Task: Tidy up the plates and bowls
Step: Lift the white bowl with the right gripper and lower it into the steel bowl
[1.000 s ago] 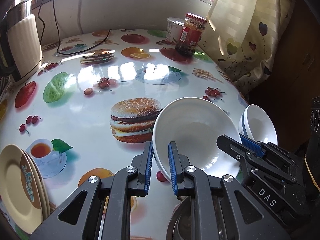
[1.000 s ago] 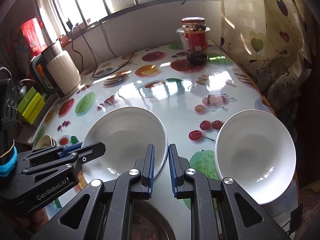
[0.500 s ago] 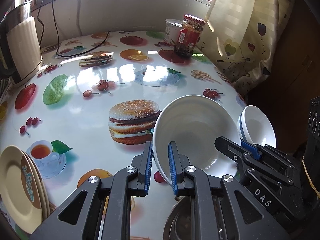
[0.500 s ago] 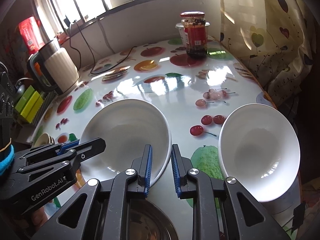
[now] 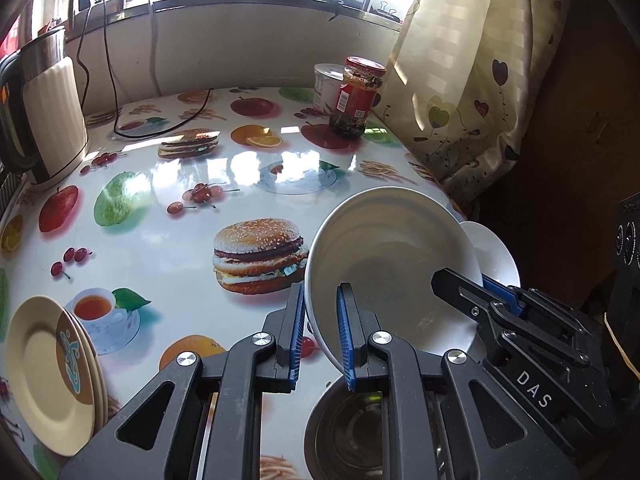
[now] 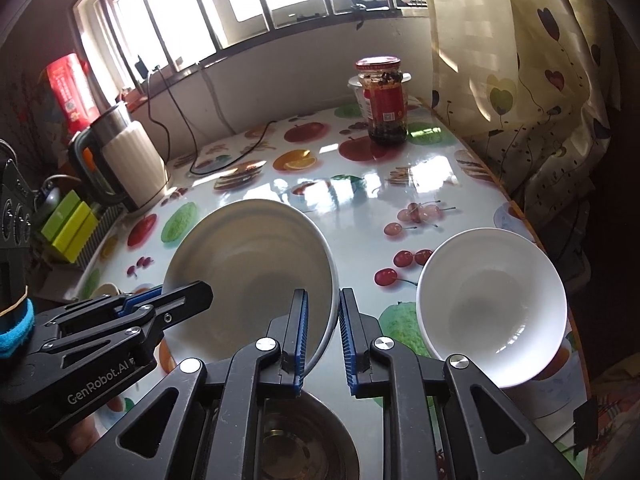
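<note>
Sunlit window bars line the far wall behind a glossy table (image 5: 168, 248) printed with fruit and a burger. My left gripper (image 5: 320, 334) and right gripper (image 6: 322, 334) both clamp the rim of one large white bowl (image 6: 256, 268), holding it tilted near the table's front edge, above a steel bowl (image 6: 296, 444). At the right edge sits a smaller white bowl (image 6: 492, 308); tan plates (image 5: 48, 368) lean at the front-left corner.

Steel bowl (image 5: 360, 436) half hidden under gripper frames, near plates (image 5: 48, 376) cut off left, jar label (image 6: 386, 102) unreadable
</note>
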`<state>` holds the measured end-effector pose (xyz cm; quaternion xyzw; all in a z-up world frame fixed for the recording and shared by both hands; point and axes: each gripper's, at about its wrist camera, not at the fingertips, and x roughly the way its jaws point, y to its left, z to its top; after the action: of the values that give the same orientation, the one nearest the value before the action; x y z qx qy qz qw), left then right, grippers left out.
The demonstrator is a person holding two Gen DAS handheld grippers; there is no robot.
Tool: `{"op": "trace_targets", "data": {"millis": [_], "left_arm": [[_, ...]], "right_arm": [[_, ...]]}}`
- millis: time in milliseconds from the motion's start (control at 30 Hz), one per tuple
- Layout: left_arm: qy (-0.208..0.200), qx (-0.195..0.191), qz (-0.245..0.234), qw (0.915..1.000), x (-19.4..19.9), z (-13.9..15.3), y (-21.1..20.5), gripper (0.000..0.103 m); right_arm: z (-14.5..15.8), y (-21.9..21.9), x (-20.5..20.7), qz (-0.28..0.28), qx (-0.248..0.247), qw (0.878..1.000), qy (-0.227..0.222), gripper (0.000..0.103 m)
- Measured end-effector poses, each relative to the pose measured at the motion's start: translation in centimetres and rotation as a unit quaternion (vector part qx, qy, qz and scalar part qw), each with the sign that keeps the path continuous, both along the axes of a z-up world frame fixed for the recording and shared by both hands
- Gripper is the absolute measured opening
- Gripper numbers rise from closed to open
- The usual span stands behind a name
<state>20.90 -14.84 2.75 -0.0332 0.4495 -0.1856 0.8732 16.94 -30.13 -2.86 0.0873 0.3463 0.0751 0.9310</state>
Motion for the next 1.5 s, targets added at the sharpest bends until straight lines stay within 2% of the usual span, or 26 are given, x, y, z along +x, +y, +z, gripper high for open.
{"op": "trace_targets", "data": {"millis": [533, 1067, 1500], "left_arm": [[-0.015, -0.001, -0.020, 0.9997, -4.7, 1.1, 0.4, 0.017], [0.009, -0.004, -0.032, 0.9994, -7.7, -0.5, 1.0, 0.017], [0.036, -0.004, -0.030, 0.9989, -8.1, -2.1, 1.3, 0.017]], "right_arm": [[1.5, 0.2, -5.5, -0.014, 0.015, 1.000, -0.020, 0.016], [-0.4, 0.6, -9.5, -0.031, 0.034, 0.999, -0.005, 0.016], [-2.5, 0.9, -9.9, -0.035, 0.043, 0.998, 0.022, 0.016]]}}
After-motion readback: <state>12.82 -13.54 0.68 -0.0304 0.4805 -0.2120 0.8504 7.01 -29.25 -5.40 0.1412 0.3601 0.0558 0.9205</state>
